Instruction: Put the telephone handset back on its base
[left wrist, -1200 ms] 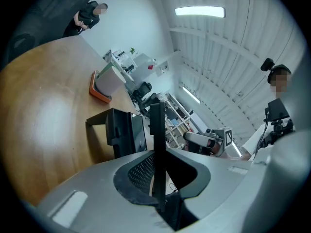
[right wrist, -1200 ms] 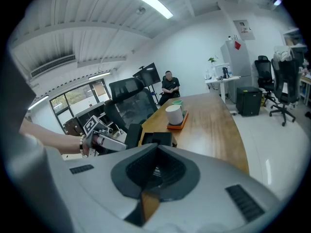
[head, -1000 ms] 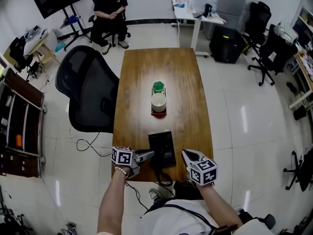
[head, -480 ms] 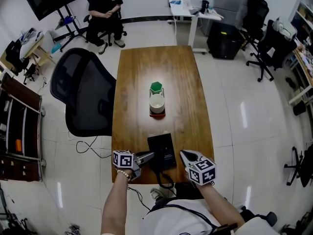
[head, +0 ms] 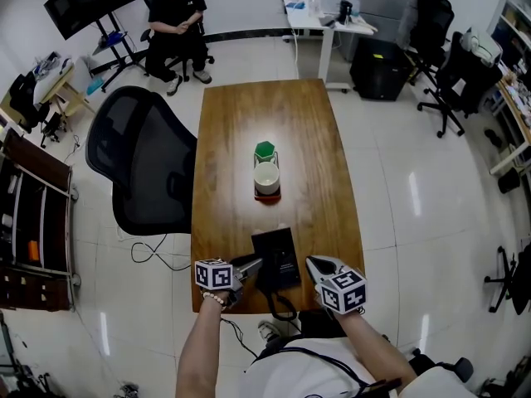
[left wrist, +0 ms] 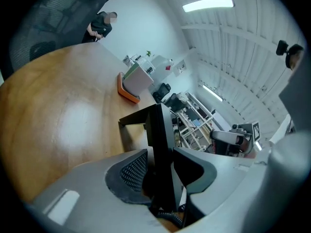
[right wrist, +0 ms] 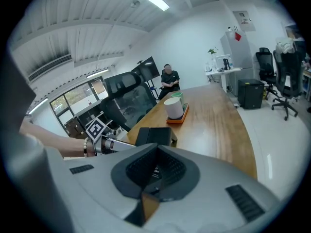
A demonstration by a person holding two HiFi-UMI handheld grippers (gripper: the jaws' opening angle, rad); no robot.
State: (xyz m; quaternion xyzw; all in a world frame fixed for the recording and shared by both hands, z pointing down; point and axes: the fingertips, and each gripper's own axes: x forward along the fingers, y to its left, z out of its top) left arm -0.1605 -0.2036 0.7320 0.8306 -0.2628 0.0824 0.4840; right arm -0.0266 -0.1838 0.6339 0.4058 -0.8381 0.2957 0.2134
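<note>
1. Handset [left wrist: 160,130] lay, apparently seated, along the base's [head: 284,254] left side at the tabletop's [head: 241,123] near edge.
2. Left claw [head: 254,264] had just been opening, released, straddling it; right claw [right wrist: 155,148] clenched, empty.
3. Rigid, light, smooth plastic, likely; grip its middle, minding coiled cord [left wrist: 171,215].

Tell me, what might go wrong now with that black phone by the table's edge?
1. The left tongs have just been opening, with the handset between the jaws. If it isn't seated squarely on the base, it could slide off as the tongs pull away.
2. The base sits at the table's near edge with its coiled cord hanging over. Catching that cord might drag everything off.
</note>
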